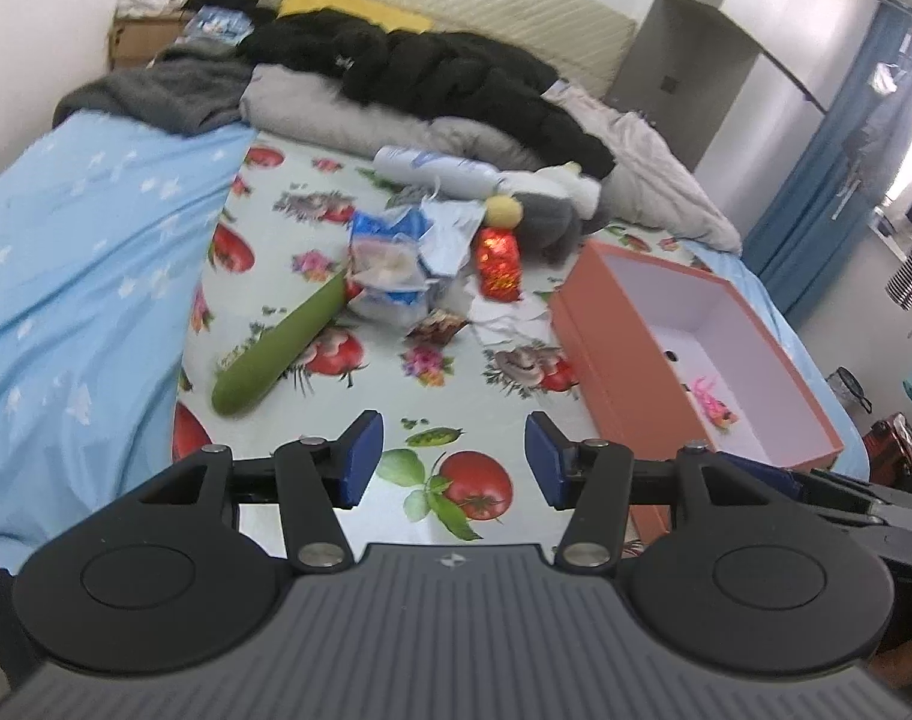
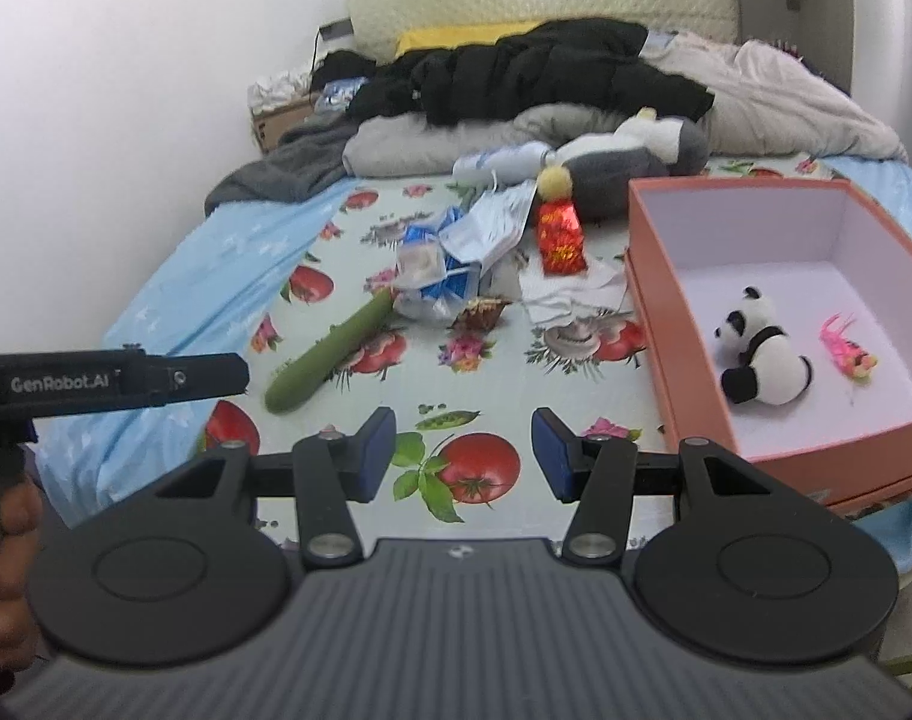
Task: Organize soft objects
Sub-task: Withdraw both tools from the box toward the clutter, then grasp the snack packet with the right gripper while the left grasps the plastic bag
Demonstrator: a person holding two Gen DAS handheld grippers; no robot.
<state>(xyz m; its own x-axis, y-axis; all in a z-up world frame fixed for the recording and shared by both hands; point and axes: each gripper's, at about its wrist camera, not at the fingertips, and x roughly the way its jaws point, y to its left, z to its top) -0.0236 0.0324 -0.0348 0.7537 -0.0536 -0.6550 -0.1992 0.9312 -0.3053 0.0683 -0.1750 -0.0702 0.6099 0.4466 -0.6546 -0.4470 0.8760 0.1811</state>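
Currently over the bed's near edge: left claw [image 1: 450, 459] open, nothing between the pads; right claw [image 2: 462, 456] likewise open and empty. Both above the fruit-print bed sheet [image 2: 396, 420]. Orange box [image 2: 648, 312] at the bed's right edge, lid off, holding a panda plush [image 2: 762, 351] and a small pink toy [image 2: 849, 351], apart from each other. Green cucumber plush [image 2: 330, 354] lying diagonally mid-bed, upper tip touching a heap of blue-white wrappers [image 2: 438, 267]. Red foil packet [image 2: 558, 237] just right of the heap, yellow pom-pom [image 2: 555, 180] at its top. Grey-white plush [image 2: 630, 162] behind, against piled clothing [image 2: 516, 72] along the head edge.
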